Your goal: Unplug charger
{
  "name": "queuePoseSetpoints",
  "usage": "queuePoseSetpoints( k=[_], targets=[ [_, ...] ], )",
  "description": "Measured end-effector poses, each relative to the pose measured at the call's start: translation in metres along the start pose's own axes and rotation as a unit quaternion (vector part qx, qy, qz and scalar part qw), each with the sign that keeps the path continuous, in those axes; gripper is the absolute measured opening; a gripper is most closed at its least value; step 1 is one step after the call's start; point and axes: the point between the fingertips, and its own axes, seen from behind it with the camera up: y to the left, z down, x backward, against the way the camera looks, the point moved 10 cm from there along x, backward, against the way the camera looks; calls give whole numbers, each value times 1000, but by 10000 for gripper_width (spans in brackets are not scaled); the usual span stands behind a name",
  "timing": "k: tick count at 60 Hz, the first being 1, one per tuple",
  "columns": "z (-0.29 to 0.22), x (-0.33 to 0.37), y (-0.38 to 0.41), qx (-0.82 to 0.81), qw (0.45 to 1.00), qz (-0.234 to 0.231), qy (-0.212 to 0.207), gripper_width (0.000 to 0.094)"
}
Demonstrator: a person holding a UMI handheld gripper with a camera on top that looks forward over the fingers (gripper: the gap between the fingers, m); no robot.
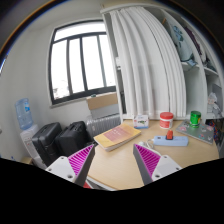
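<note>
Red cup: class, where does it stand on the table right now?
In the gripper view, the red cup stands on the table beyond the open claw, to its right, beside the white curtain.

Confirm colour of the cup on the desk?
Red cup, clearest in the gripper view.

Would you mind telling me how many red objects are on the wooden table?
2: a red cylindrical container toward the table's far side, and a small red object just in front of it, on a white base. Others may be hidden.
</note>
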Motion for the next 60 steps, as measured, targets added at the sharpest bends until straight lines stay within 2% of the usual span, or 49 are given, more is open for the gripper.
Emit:
queuePoseSetpoints(
  k=[13,27,33,43,48,52,54,56,60],
  targets=[
    [7,-15,-54,5,998,56,14,802],
    [5,-71,-157,42,985,168,17,788],
    [11,-101,-199,50,975,214,37,782],
    [25,-143,-234,36,970,231,72,763],
    [20,-158,-236,24,974,216,60,730],
    [18,-168,-241,37,971,227,60,713],
    [17,-173,-243,44,970,231,58,665],
    [18,-176,-246,40,969,235,62,578],
    [17,-182,-247,1,972,226,64,349]
  ],
)
